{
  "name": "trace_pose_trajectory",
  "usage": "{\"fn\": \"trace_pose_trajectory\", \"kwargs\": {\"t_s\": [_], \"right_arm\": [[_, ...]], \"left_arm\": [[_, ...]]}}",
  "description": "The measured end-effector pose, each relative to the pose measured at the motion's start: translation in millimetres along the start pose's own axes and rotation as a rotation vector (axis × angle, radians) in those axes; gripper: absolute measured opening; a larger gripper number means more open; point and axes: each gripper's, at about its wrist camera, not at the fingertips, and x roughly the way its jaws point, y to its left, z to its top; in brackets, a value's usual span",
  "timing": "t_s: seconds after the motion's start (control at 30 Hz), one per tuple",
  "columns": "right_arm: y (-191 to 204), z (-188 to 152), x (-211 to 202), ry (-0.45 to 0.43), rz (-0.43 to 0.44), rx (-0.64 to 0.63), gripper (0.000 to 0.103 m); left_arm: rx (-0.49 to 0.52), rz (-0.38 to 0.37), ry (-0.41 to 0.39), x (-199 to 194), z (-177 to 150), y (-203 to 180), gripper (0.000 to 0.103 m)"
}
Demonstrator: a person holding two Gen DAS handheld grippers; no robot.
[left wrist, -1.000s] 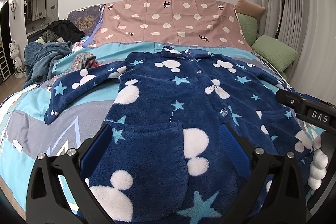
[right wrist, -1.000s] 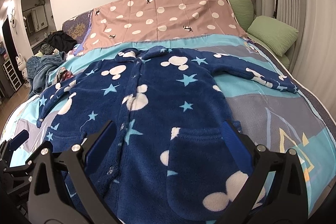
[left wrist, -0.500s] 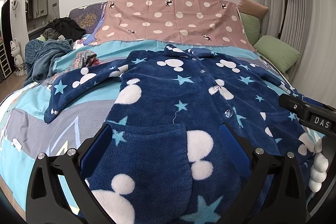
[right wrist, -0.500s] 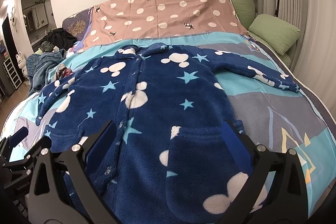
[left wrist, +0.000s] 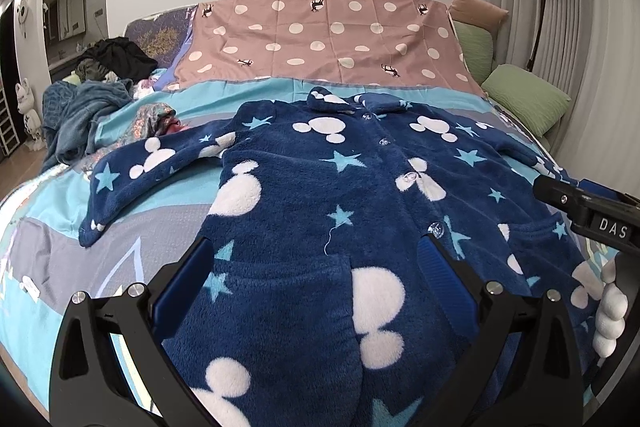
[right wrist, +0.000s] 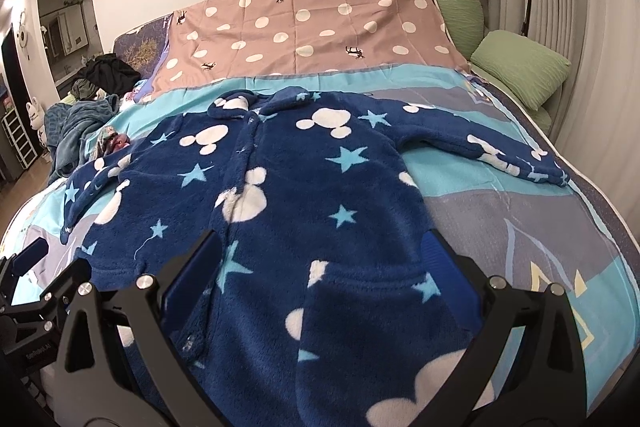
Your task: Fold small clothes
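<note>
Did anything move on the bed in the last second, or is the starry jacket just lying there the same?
Only a small shift: both views pull slightly back from the starry jacket. The left gripper and right gripper stay open above its bottom edge, gripping nothing. The jacket lies flat, sleeves spread, on the bed as before.

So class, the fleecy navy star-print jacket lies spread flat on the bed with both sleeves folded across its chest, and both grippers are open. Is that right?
Not quite. The fleecy navy star-print jacket has both sleeves stretched out to the sides, not folded in; the right wrist view shows this. It does lie flat on the bed, and the left gripper and right gripper are open.
</note>
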Motion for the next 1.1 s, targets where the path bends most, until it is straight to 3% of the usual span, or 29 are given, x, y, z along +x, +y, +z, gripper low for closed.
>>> {"fn": "trace_pose_trajectory", "kwargs": {"t_s": [0.2, 0.3, 0.43, 0.53, 0.67, 0.7, 0.73, 0.87, 0.9, 0.97, 1.03, 1.1], "right_arm": [[6.2, 12.1, 11.9, 0.01, -0.025, -0.095, 0.101], [8.4, 22.6, 21.0, 0.024, -0.032, -0.14, 0.101], [10.7, 37.4, 37.1, 0.054, -0.024, -0.168, 0.101], [14.9, 44.9, 51.6, 0.077, -0.033, -0.19, 0.101], [25.7, 50.6, 70.1, 0.106, -0.039, -0.223, 0.101], [29.1, 51.7, 73.6, 0.109, -0.041, -0.232, 0.101], [33.4, 52.5, 77.5, 0.112, -0.041, -0.244, 0.101], [50.3, 54.3, 90.7, 0.124, -0.031, -0.286, 0.101], [53.3, 54.5, 93.5, 0.128, -0.029, -0.293, 0.101], [58.7, 54.3, 98.5, 0.133, -0.023, -0.302, 0.101], [61.4, 53.4, 100.8, 0.134, -0.014, -0.299, 0.101], [61.6, 52.7, 100.0, 0.132, -0.007, -0.294, 0.101]], "left_arm": [[-0.08, -0.056, 0.057, 18.5, 7.9, 28.3, 0.102], [-0.187, -0.076, 0.044, 25.9, 17.7, 67.5, 0.102], [-0.464, -0.108, 0.009, 50.1, 19.3, 156.3, 0.102], [-0.705, -0.114, 0.082, 85.8, 5.4, 228.3, 0.102], [-1.095, -0.222, 0.161, 137.4, -32.1, 312.9, 0.094], [-1.232, -0.283, 0.129, 149.5, -47.5, 335.0, 0.092], [-1.302, -0.307, 0.1, 154.5, -53.8, 347.3, 0.091], [-1.363, -0.257, 0.053, 169.4, -55.9, 378.9, 0.09], [-1.362, -0.239, 0.055, 174.2, -56.4, 382.3, 0.087], [-1.363, -0.207, 0.057, 185.4, -59.8, 390.9, 0.065], [-1.393, -0.23, 0.035, 196.6, -67.0, 399.4, 0.024], [-1.435, -0.255, -0.002, 198.3, -69.2, 403.5, 0.016]]}}
